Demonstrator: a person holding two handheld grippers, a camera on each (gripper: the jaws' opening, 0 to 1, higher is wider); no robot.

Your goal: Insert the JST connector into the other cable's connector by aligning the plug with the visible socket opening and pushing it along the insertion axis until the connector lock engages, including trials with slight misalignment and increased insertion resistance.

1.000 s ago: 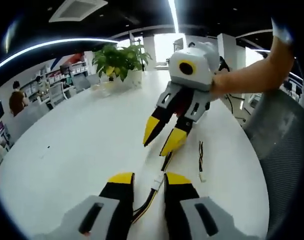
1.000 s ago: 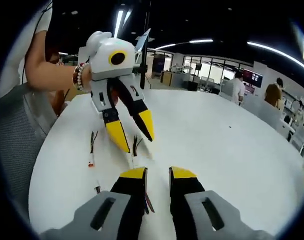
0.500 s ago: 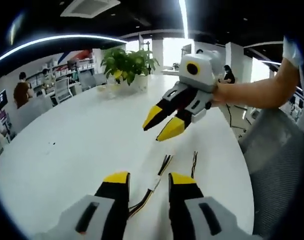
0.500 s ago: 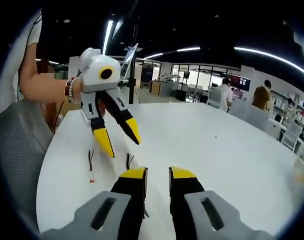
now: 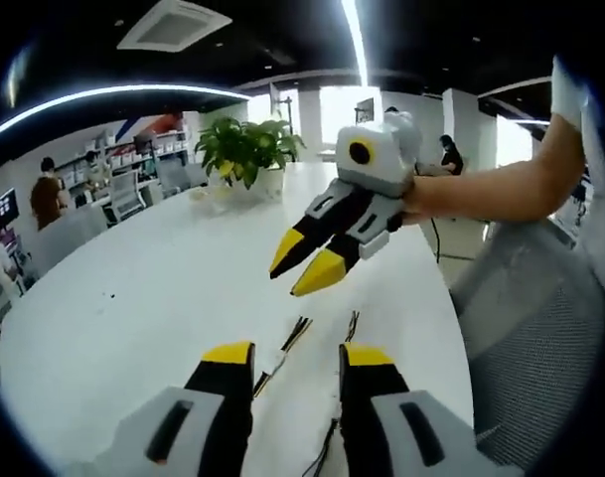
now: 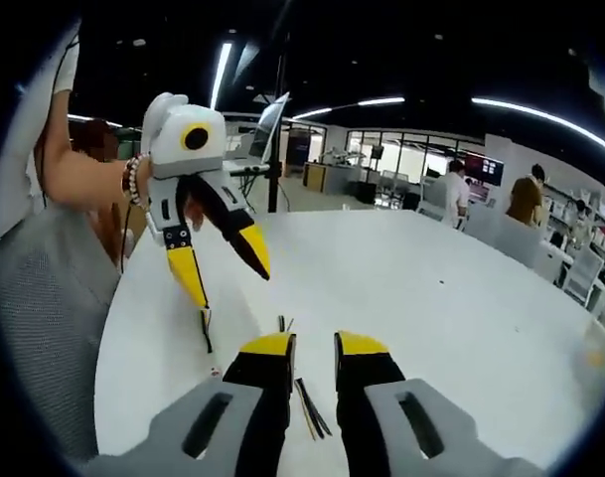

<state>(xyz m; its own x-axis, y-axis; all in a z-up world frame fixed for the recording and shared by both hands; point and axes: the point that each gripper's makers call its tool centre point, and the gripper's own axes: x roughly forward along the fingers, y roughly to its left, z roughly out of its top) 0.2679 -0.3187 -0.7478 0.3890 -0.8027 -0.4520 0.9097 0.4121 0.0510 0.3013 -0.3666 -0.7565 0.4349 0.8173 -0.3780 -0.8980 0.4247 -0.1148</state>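
We see the cables (image 5: 282,350) lying loose on the white worktop (image 5: 133,288), between both grippers. Left gripper (image 5: 300,356) fingers parted, holding nothing; right gripper (image 6: 312,345) raised, fingers slightly apart, empty. Potted plant (image 5: 244,151) at far edge.

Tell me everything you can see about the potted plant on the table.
The potted plant shows in the left gripper view, standing upright near the far edge of the white round table. It has a bushy crown of broad green leaves, some lit yellowish, above a pale pot whose material is too small to judge. It rests on the tabletop, apart from the cables, and neither hand-held gripper touches it. A small pale object lies beside its base, too blurred to identify.
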